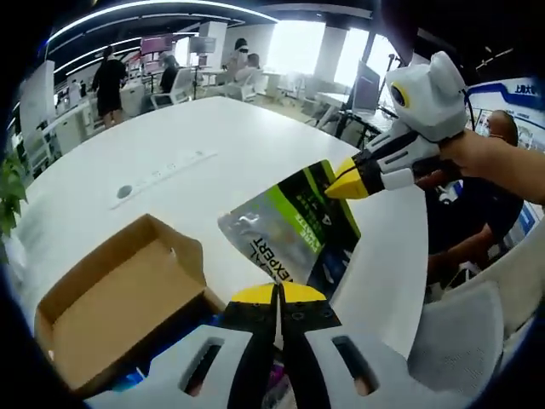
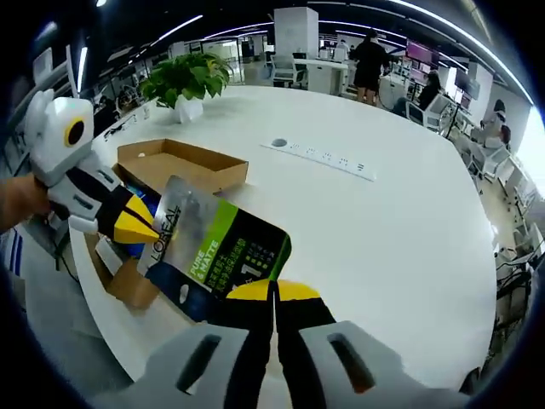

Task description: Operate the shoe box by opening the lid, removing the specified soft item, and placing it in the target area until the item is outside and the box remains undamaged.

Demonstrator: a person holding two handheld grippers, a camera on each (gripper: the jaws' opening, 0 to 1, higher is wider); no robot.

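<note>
A soft silver, green and black pouch [image 1: 289, 226] [image 2: 217, 247] hangs in the air over the white table, held at two ends. My left gripper [image 1: 277, 294] [image 2: 136, 226] is shut on the end with the lettering. My right gripper [image 2: 274, 291] [image 1: 345, 183] is shut on the opposite, dark end. The brown cardboard shoe box [image 1: 119, 298] [image 2: 179, 162] lies with its lid flipped open, below and beside the pouch, near the table's edge. Blue contents [image 2: 140, 204] show inside it.
The white round table [image 1: 255, 136] [image 2: 409, 213] stretches beyond the box, with a power strip [image 1: 162, 175] [image 2: 324, 158] set in it. A potted plant [image 2: 183, 81] stands at its edge. A grey chair [image 1: 460, 341] is close by. People stand at desks far behind.
</note>
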